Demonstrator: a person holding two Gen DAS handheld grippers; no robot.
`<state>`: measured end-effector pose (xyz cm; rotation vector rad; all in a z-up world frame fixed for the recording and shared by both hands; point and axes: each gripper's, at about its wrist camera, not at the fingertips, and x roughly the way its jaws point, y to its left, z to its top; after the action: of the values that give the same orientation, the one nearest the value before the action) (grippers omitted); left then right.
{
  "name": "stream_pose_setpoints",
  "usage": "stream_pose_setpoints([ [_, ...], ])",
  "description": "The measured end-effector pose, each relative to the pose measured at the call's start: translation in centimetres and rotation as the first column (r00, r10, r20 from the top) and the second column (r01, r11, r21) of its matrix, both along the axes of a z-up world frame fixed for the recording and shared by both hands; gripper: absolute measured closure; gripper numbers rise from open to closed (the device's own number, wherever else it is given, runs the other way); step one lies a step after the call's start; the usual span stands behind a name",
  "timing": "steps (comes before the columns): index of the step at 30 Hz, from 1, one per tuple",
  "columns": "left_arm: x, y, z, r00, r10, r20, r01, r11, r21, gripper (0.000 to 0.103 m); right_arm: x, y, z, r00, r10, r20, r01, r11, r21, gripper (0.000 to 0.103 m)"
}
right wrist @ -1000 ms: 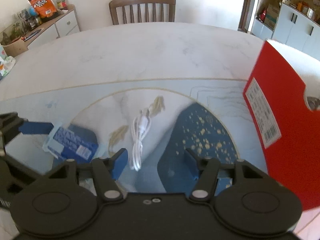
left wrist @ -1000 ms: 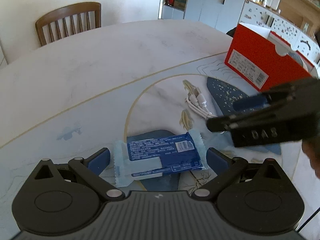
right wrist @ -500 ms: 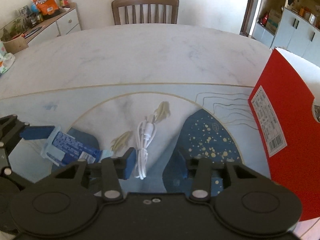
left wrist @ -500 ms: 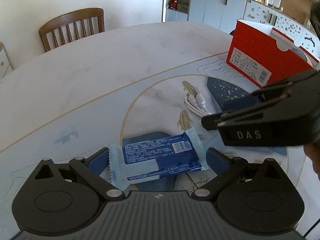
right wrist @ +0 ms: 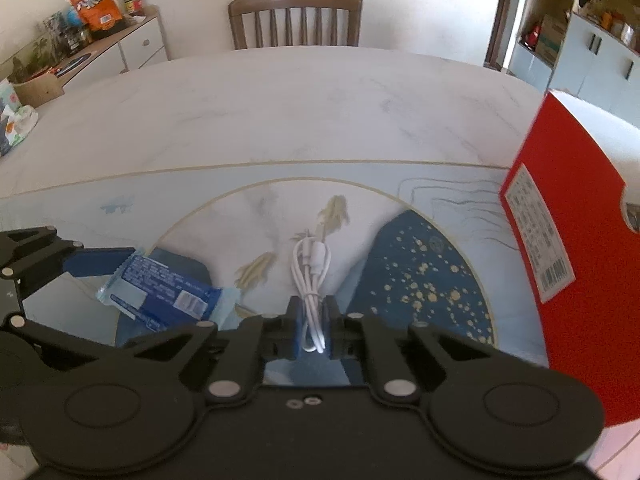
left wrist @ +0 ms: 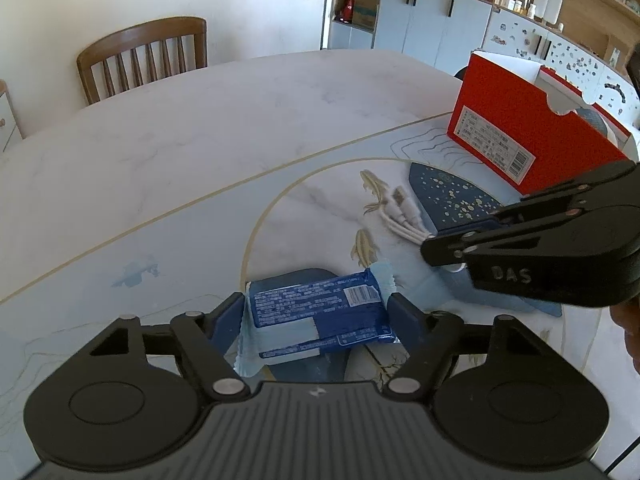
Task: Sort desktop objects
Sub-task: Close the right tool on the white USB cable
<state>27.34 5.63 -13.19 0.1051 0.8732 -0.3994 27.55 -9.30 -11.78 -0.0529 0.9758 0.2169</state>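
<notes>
Left wrist view: my left tongs have just been closing, blue pads pressed on both ends of the blue snack packet lying on the counter.
Right wrist view: my right tongs have just been closing, pinching the near end of the coiled white cable; the red box stands well to the right.

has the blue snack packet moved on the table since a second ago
No. In the left wrist view the blue snack packet lies on the same dark blue patch of the mat; only its wrapper ends crumpled as the left gripper closed.
</notes>
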Motion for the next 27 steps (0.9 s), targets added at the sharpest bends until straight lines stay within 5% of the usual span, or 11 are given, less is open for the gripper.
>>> stream_pose_setpoints([
  [7, -0.6, -0.5, 0.7, 1.0, -0.015, 0.003, 0.015, 1.0, -0.008, 0.04, -1.0, -1.5, 1.0, 1.0, -0.025, -0.004, 0.025, 0.999, 0.025, 0.094],
  [9, -0.6, -0.6, 1.0, 1.0, -0.016, 0.018, 0.016, 1.0, -0.012, 0.06, -1.5, -1.9, 1.2, 1.0, -0.03, -0.003, 0.03, 0.999, 0.022, 0.094],
  [13, -0.3, -0.4, 1.4, 1.0, 0.019, -0.004, -0.02, 0.999, -0.033, 0.062, -2.6, -2.7, 1.7, 0.999, -0.035, -0.003, 0.036, 0.999, 0.015, 0.094],
  [16, -0.2, -0.1, 1.5, 0.997, 0.077, -0.027, -0.078, 0.996, -0.044, 0.046, -3.3, -3.5, 2.1, 0.999, -0.044, -0.002, 0.044, 0.999, 0.018, 0.094],
  [18, -0.5, -0.2, 1.7, 0.996, 0.09, -0.012, -0.09, 0.995, -0.041, 0.019, -3.6, -3.9, 2.2, 0.999, -0.045, -0.001, 0.045, 0.999, 0.016, 0.094],
  [27, -1.3, -2.6, 0.9, 0.996, 0.082, -0.028, -0.083, 0.996, -0.018, 0.014, -4.8, -5.3, 2.1, 0.999, -0.044, -0.01, 0.044, 0.999, 0.026, 0.094],
])
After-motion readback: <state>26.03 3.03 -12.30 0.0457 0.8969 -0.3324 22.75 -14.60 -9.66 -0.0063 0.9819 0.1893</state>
